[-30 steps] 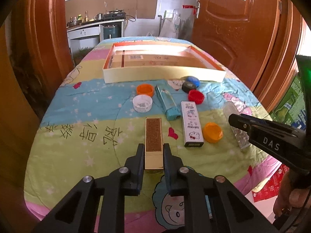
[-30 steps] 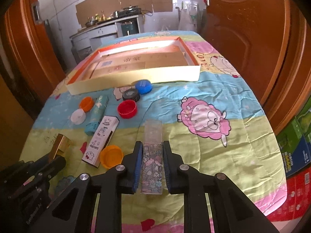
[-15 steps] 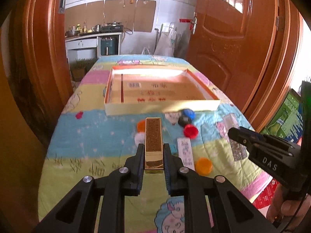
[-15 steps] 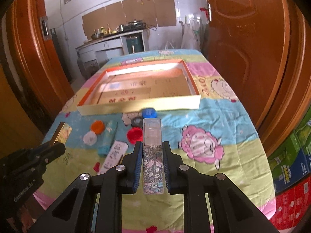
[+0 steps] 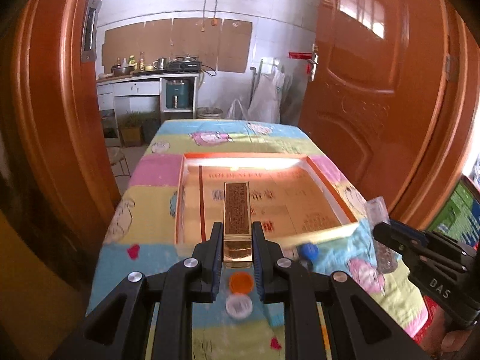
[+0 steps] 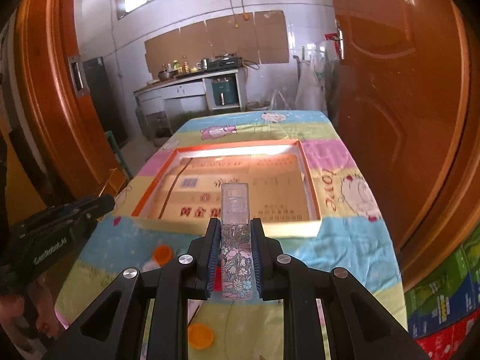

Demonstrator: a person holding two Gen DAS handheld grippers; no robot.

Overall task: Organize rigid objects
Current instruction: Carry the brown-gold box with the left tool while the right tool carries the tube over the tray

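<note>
My left gripper (image 5: 237, 231) is shut on a long gold box (image 5: 237, 210) and holds it in the air, its far end over the near part of the shallow orange-rimmed tray (image 5: 333, 192). My right gripper (image 6: 235, 228) is shut on a clear flower-printed box (image 6: 236, 240), lifted above the tray's near wall (image 6: 270, 230). The right gripper also shows at the right of the left wrist view (image 5: 420, 249). The left gripper shows at the left of the right wrist view (image 6: 60, 222).
Bottle caps lie on the cartoon bedsheet below: orange (image 5: 241, 282), white (image 5: 239, 306), blue (image 5: 309, 250), and orange ones (image 6: 200, 336) (image 6: 162, 253). Wooden doors stand on both sides. A kitchen counter (image 6: 186, 87) is behind the table's far end.
Both grippers have risen off the sheet with their boxes and moved forward toward the tray. The caps and other boxes stayed on the sheet.
</note>
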